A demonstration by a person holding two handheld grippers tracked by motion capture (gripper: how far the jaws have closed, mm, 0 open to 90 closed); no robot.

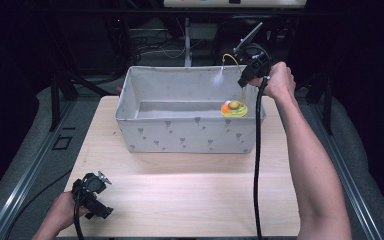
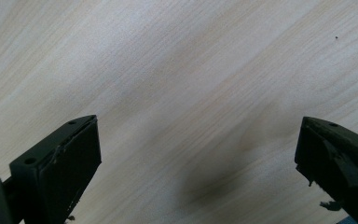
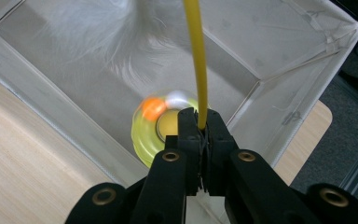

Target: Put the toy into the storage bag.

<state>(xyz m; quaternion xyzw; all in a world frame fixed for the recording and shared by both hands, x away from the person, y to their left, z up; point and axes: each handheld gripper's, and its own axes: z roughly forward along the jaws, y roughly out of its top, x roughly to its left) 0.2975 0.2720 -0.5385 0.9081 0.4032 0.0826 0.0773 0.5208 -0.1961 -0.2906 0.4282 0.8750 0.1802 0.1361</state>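
Right gripper (image 3: 200, 128) clenched on a thin yellow rod (image 3: 196, 60) of a cat toy, held over the right end of the grey fabric bin (image 1: 180, 135); the rod's white feather (image 1: 218, 77) hangs above the bin; the toy's yellow round base (image 1: 235, 109) with an orange ball (image 3: 152, 108) sits inside the bin at its right end; left gripper (image 2: 198, 154) released, jaws wide apart over the bare wooden table (image 1: 190, 195), well apart from the bin.

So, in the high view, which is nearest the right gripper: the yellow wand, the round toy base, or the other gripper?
1. Yellow wand: clamped in the right gripper.
2. Round toy base: just below, inside the fabric bin's right end.
3. Left gripper: far off, at the table's near left.
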